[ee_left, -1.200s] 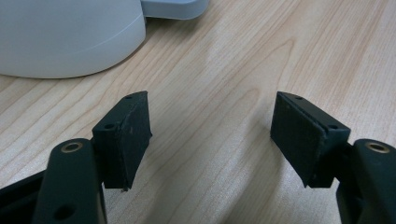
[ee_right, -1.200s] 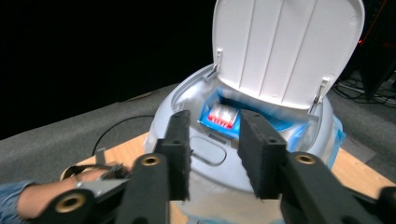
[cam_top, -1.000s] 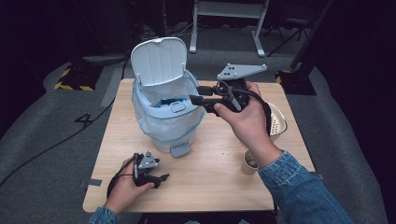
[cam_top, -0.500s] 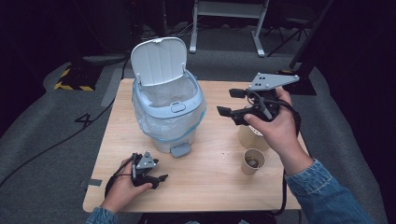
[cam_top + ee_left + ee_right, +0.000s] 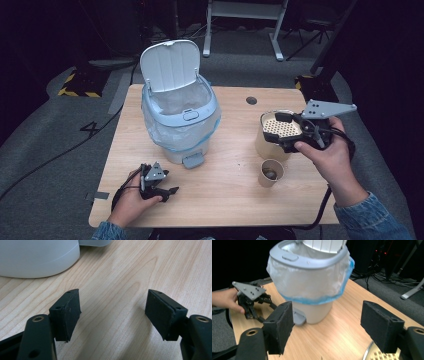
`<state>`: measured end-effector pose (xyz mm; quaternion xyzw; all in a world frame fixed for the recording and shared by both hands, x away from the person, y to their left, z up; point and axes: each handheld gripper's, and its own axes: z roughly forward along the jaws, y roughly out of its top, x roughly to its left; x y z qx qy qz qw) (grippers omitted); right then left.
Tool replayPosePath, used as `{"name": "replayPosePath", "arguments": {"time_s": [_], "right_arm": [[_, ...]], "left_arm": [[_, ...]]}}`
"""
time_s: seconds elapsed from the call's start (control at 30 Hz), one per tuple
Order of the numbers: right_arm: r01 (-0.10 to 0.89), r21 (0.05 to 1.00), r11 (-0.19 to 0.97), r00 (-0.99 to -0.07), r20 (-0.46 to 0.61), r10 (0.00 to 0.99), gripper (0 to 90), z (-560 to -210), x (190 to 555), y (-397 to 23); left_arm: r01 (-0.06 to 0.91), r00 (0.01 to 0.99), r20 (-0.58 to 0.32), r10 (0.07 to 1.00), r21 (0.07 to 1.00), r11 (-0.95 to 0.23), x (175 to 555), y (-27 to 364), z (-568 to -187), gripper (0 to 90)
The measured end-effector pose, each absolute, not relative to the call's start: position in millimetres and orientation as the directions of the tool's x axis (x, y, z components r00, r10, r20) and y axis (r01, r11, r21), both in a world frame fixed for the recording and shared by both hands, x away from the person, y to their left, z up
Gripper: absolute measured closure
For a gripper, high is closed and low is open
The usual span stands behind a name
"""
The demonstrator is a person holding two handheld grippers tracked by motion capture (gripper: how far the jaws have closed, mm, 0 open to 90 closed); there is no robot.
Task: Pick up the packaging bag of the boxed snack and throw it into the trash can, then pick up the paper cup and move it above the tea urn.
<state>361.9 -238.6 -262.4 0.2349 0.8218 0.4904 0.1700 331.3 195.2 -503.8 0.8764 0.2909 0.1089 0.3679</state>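
Hiding bin [image 5: 179,125] contents: raised lid [image 5: 170,65]

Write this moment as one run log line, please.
right gripper: open, jaws just opened, nothing between, over perforated cup | left gripper: open, on table | bin: lid up

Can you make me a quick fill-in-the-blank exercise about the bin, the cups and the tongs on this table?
1. The lid of the pedal bin stands ____.
2. The right tongs hover over the ____ of the two paper cups, the one with a perforated insert.
3. The left tongs rest on the ____, open, with nothing between them.
4. The small cup stands ____ the person than the big one.

Missing words: open; larger; table; nearer
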Motion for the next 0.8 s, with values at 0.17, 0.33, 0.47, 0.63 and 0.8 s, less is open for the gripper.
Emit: {"name": "replayPosePath", "arguments": {"time_s": [0.17, 0.33, 0.47, 0.63, 0.8], "right_arm": [[0.235, 0.874, 0.426, -0.818, -0.059, 0.572, 26.2, -282.4, 346.2, -261.6], [0.255, 0.87, 0.422, -0.793, -0.062, 0.606, 22.9, -308.9, 336.4, -278.8], [0.283, 0.868, 0.408, -0.783, -0.036, 0.621, 22.3, -328.3, 333.1, -289.3], [0.33, 0.864, 0.381, -0.766, 0.009, 0.643, 20.6, -360.4, 330.7, -305.3], [0.356, 0.844, 0.401, -0.757, 0.008, 0.653, 19.7, -400.4, 321.6, -316.7]], "left_arm": [[0.429, 0.807, -0.022, 0.591, 0.708, -0.561, 331.4, 195.1, -503.8, 28.8], [0.429, 0.807, -0.021, 0.591, 0.708, -0.561, 331.3, 195.0, -503.8, 28.8], [0.429, 0.807, -0.021, 0.591, 0.708, -0.561, 331.3, 195.0, -503.8, 28.8], [0.429, 0.807, -0.021, 0.59, 0.709, -0.561, 331.3, 195.0, -503.8, 28.8], [0.428, 0.807, -0.021, 0.59, 0.708, -0.561, 331.3, 195.0, -503.8, 28.8]]}}
